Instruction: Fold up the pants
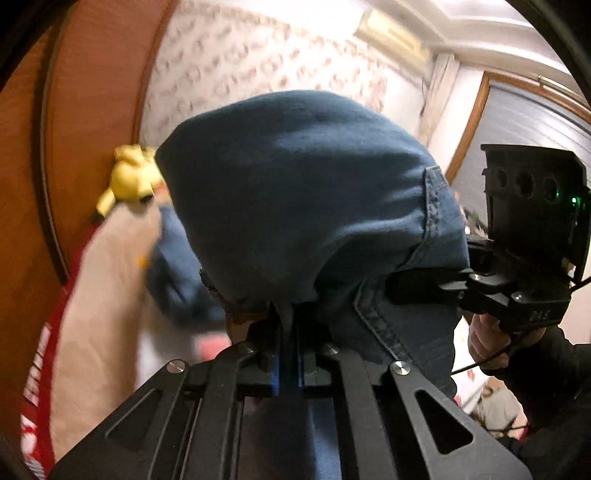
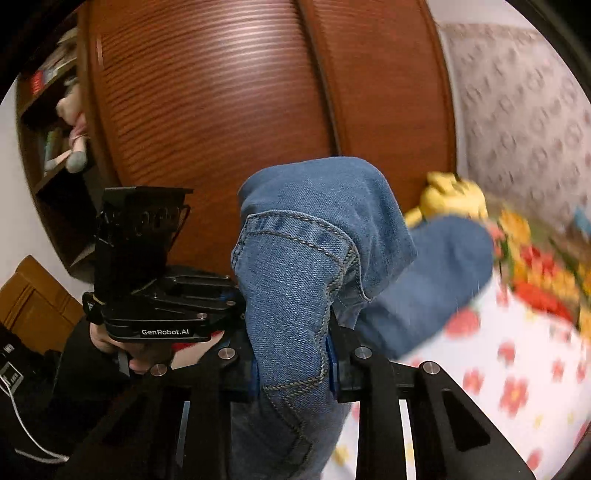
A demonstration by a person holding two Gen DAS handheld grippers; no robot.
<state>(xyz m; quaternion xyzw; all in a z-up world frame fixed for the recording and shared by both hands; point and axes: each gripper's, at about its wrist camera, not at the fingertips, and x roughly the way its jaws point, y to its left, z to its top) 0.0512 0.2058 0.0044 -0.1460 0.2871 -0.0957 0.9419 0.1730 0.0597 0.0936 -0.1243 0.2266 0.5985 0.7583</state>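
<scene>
Above the floral bedsheet (image 2: 517,387), both grippers clamp the blue denim pants (image 2: 295,266); the left gripper (image 1: 290,363) pinches a thin fold, the right gripper (image 2: 293,369) a thick seamed bunch. Beyond them, a yellow plush toy (image 1: 129,177) leans against the wooden headboard (image 2: 221,110).

Dim warm indoor light, heavy motion blur, fisheye-bent dark edges.

You're facing a wooden wardrobe (image 2: 207,122) filling the far side, a yellow plush toy (image 1: 131,177) sitting against it. A floral bedsheet (image 2: 517,387) is lying near right. An air conditioner (image 1: 393,35) is hanging high on the patterned wall (image 1: 258,62).
</scene>
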